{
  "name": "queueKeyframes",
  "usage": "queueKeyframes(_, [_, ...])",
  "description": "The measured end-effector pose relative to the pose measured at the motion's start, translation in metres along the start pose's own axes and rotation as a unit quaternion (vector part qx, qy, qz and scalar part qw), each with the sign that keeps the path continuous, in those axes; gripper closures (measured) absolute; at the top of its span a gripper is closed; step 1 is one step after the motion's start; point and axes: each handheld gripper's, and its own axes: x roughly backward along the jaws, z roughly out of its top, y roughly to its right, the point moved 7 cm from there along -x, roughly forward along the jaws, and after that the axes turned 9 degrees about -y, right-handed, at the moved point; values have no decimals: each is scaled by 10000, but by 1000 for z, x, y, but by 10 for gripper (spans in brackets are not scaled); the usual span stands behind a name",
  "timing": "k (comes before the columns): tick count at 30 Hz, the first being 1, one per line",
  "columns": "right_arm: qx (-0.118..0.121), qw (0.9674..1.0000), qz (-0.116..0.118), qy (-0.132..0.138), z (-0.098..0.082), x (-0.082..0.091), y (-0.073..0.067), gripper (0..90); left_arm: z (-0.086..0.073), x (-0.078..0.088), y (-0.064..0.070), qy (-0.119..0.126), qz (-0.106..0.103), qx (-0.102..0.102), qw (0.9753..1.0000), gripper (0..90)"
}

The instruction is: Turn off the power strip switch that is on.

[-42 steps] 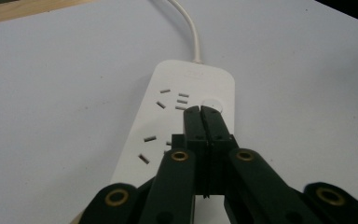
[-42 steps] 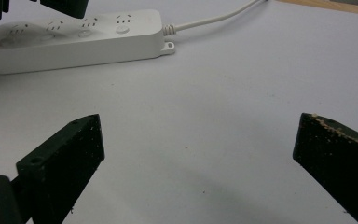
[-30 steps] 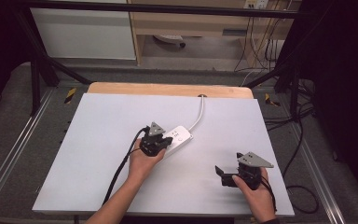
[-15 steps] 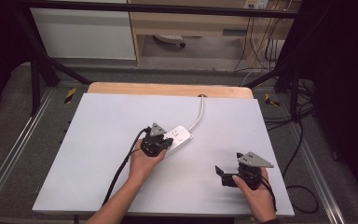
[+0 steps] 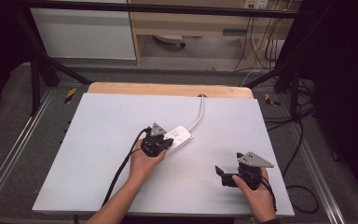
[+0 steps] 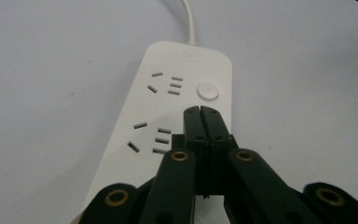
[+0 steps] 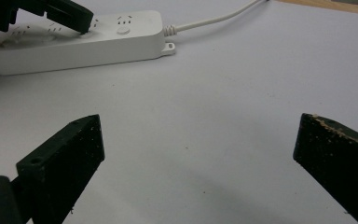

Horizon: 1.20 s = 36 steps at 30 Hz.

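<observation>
So the white power strip sits mid-bench, cord running toward the far edge. Left tongs are pinched closed with nothing between them, tips parked just short of the round switch, so I'd guess the press isn't done yet. Right tongs sit wide open, well off to the side. There's a faint logo near the cord end, unreadable.

right tool jaws wide apart | left tool tips on power strip
</observation>
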Motion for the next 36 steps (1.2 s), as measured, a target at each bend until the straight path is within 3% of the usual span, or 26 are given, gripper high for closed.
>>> queueKeyframes(36, [6,10000,4,-37,-1,-1,-1,20,-1,-3,2,-61,110,-72,9999,900])
